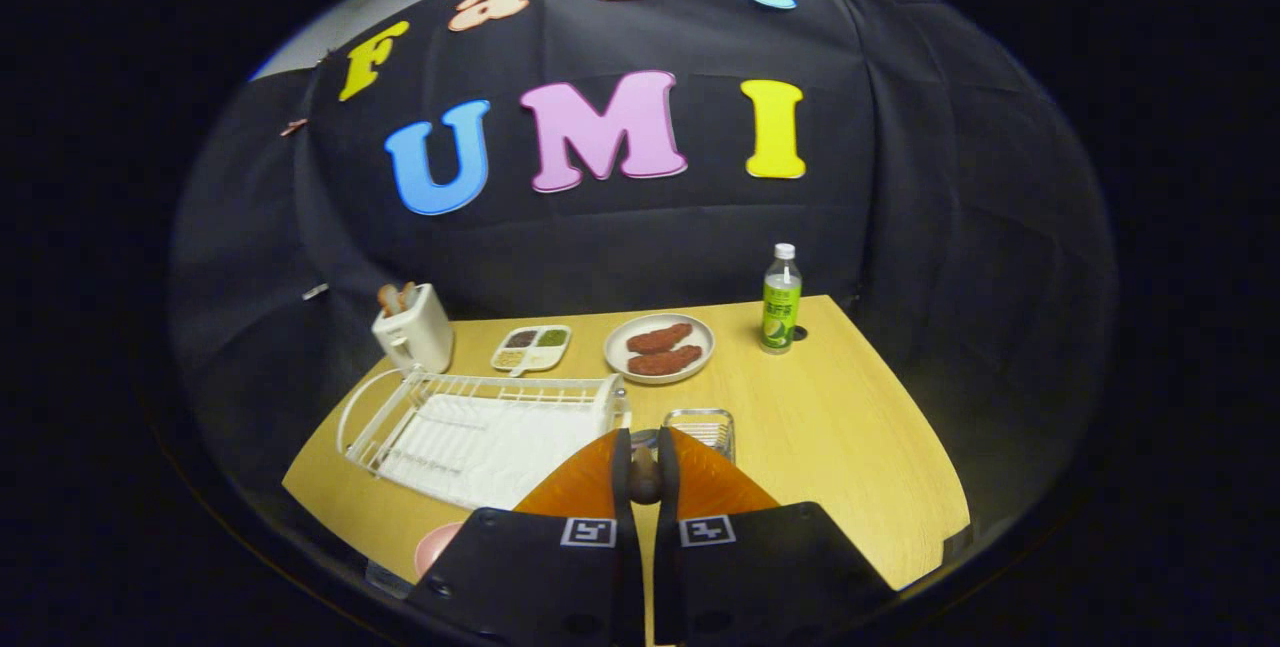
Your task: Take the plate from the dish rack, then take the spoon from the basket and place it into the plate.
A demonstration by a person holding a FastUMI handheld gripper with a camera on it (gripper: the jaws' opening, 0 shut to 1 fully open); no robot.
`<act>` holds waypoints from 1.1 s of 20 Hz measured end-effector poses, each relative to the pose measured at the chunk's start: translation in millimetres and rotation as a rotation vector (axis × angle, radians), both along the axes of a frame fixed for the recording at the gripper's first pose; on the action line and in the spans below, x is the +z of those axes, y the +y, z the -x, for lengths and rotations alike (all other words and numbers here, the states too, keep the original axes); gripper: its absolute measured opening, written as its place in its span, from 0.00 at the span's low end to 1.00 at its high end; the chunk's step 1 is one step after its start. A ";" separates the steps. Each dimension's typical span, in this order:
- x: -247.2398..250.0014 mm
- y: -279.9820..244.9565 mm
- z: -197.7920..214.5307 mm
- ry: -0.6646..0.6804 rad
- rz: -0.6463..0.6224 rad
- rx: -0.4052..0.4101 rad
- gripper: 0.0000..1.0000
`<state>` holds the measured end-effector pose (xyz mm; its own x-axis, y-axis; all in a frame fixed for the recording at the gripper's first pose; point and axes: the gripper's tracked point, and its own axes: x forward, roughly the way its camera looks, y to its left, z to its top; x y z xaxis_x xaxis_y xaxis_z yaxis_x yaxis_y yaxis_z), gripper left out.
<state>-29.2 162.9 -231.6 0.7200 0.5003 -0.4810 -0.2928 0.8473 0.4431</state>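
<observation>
With my tongs drawn close around a small brownish thing that I take for the spoon's handle, I hold them raised above the near half of the table; both fingers seem to press on it, though so little of it shows between them that I cannot be sure which part I have. Just beyond the fingertips stands the small wire basket, which I judge the spoon came out of, since the tongs hang right in front of it; to its left lies the white dish rack, with no plate standing in it. A pink rounded edge at the near side of the table, just left of the tongs, I take for the plate, set down there within easy reach of the basket; most of it is hidden behind the tongs. By that reading the plate step is done and the spoon is in hand, so what remains is to carry it left and toward me and lower it over the pink rim before letting go. Farther back stand a toaster, a divided tray, a dish of brown food and a green bottle, all well apart from my path.
</observation>
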 end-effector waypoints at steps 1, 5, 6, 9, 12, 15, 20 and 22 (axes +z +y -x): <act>10.5 8.5 15.2 -0.010 -0.034 0.046 0.08; 21.9 43.2 72.5 -0.012 -0.111 0.201 0.08; 19.3 53.9 86.4 -0.009 -0.123 0.238 0.08; 5.4 89.2 125.7 -0.004 -0.143 0.357 0.08; -26.6 115.0 150.8 0.005 -0.137 0.434 0.08; -53.1 133.2 163.8 0.026 -0.147 0.467 0.08; -72.9 160.7 168.9 0.036 -0.188 0.490 0.08; -72.4 163.7 169.9 0.015 -0.192 0.505 0.08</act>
<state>-199.2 326.6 -304.0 0.3611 0.8622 -0.3554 -0.6350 0.5064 0.5833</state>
